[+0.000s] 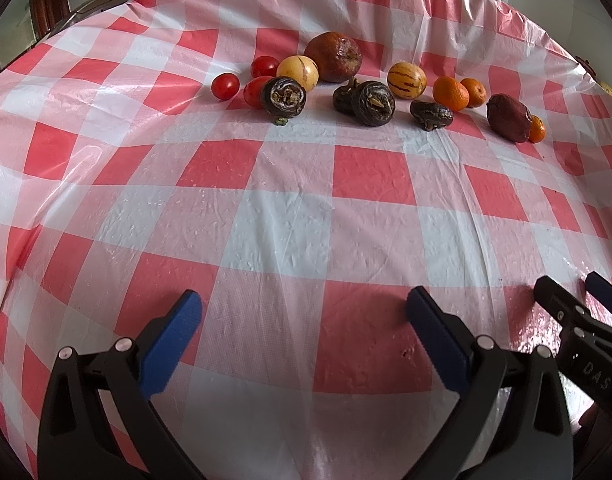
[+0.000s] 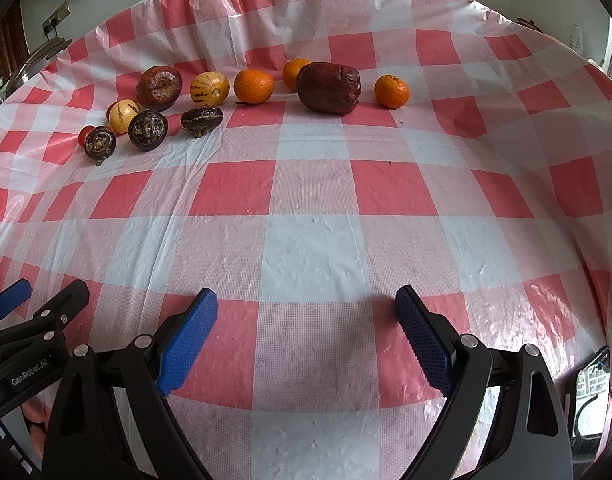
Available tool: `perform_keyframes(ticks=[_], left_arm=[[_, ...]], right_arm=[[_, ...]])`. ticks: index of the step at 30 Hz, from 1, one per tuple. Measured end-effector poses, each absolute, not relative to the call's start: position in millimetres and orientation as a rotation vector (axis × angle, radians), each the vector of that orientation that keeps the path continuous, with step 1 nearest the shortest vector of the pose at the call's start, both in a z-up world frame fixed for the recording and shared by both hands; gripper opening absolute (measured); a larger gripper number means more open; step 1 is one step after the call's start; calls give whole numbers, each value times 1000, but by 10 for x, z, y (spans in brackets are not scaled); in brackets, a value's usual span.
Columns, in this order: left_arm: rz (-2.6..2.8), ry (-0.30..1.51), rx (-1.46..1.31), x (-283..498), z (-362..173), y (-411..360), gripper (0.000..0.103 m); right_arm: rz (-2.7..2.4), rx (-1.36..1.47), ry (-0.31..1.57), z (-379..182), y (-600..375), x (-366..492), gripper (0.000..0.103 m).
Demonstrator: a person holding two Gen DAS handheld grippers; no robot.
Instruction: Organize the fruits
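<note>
Many fruits (image 2: 226, 96) lie in a loose row running left to right on the far part of the red-and-white checked tablecloth (image 2: 313, 248). Left gripper (image 1: 304, 312) and right gripper (image 2: 306, 312) hover near, both spread wide, empty.

Left wrist view: we look forward from low over the near edge of the counter (image 1: 298, 216), along the left hand-held gripper (image 1: 304, 320), whose fingers stand wide apart, toward the far edge.

Right wrist view: we sit just beside it at the same near edge, behind the right hand-held gripper (image 2: 306, 318), also spread wide, facing the far edge.

Nearness: the row of fruit (image 1: 369, 88) lies well apart from both, toward the far edge.

Shared: both views take in the checked cloth, the fruit row, and each other's gripper at the frame side.
</note>
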State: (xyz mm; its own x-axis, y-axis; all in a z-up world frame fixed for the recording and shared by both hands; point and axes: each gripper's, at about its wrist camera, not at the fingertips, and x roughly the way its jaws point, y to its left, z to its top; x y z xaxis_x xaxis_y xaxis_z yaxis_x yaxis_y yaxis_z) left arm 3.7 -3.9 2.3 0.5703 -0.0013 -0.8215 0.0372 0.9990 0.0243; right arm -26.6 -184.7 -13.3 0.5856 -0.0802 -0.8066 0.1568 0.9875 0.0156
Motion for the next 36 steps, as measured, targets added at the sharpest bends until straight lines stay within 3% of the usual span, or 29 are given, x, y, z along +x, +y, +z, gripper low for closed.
perform_keyframes(ticks=[11,22,31,32,35,36], left_arm=[[-63,990,55,65,11,9,102],[-24,957,-17,792,104,135,102],[-13,946,-72,1135,120,250,102],[-10,943,-74,1126,119,275,102],[1,946,-116,1156,117,437,102],[3,946,-130,1172,119,486,100]], right_arm=[[-113,77,968,-126,-2048,350,87],[-138,228,932,-65,-2752,1048,87],[-63,79,918,-12,-2624,1660,86],[-46,58,916,-8,-2588,1711,85],[-11,1,910,-10,-2506,1793,61],[-6,-8,908,-14,-2488,1793,61]])
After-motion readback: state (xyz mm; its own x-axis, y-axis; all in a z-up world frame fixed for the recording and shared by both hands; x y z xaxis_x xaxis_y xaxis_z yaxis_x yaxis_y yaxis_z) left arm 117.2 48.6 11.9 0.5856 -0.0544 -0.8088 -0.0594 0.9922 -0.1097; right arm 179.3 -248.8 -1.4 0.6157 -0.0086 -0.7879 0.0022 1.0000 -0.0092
